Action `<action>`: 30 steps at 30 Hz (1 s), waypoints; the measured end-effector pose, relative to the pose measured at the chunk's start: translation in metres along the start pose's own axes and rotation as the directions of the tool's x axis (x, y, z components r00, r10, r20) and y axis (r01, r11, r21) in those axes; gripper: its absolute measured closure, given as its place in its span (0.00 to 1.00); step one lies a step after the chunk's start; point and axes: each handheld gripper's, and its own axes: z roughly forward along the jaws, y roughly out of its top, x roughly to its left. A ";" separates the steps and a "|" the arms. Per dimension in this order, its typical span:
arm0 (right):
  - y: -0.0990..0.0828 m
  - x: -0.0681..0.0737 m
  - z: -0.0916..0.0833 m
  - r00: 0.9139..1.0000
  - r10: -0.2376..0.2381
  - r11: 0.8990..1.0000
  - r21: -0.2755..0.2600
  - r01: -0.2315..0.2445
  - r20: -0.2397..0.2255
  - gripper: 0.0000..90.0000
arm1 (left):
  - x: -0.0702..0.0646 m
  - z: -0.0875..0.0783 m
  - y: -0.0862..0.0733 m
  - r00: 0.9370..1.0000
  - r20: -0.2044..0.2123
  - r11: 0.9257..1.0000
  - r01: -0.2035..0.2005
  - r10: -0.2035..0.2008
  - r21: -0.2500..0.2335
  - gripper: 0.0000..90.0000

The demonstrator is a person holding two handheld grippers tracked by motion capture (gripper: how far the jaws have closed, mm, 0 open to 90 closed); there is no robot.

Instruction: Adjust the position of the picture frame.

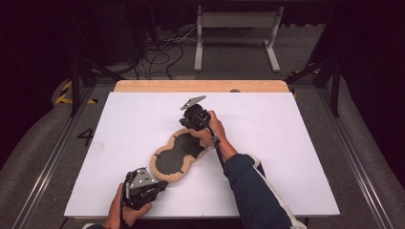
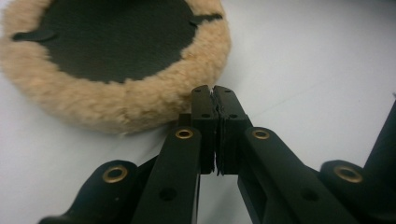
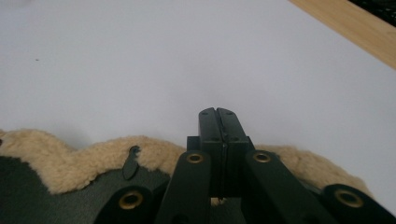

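A figure-eight pad (image 1: 177,155) with a dark middle and a tan fleece rim lies slantwise on the white table top (image 1: 267,143). My left gripper (image 1: 165,185) rests at the pad's near end, jaws shut with nothing between them. In the left gripper view its tips (image 2: 215,93) sit just off the fleece rim (image 2: 116,102). My right gripper (image 1: 185,120) is over the pad's far end, also shut and holding nothing. In the right gripper view its tips (image 3: 217,114) reach past the fleece rim (image 3: 93,156) over bare white surface.
A wooden strip (image 1: 200,86) (image 3: 355,28) runs along the table's far edge. Beyond it on the floor stand a white frame (image 1: 237,28) and loose cables (image 1: 157,52). Dark metal rails (image 1: 353,152) flank the table.
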 end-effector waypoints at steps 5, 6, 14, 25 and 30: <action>-0.004 -0.001 0.019 1.000 -0.026 0.997 0.079 0.024 0.018 1.00 | -0.007 0.010 0.004 1.000 -0.018 1.000 0.002 -0.002 0.006 0.94; -0.004 -0.002 0.019 1.000 -0.021 0.997 0.079 0.020 0.010 1.00 | -0.006 0.011 0.005 0.999 -0.032 1.000 -0.003 0.003 0.005 0.95; 0.002 0.001 0.018 0.997 -0.074 0.982 0.177 0.067 0.037 1.00 | -0.003 0.013 0.007 0.999 -0.040 1.000 -0.005 0.006 0.013 1.00; -0.012 -0.012 -0.001 0.999 -0.006 0.975 0.224 -0.003 0.041 1.00 | 0.011 0.007 0.005 0.999 -0.032 1.000 0.002 -0.001 0.020 1.00; -0.025 -0.015 -0.015 0.999 -0.005 0.969 0.246 -0.008 0.052 1.00 | 0.017 0.007 0.006 1.000 -0.005 1.000 -0.003 0.003 0.030 1.00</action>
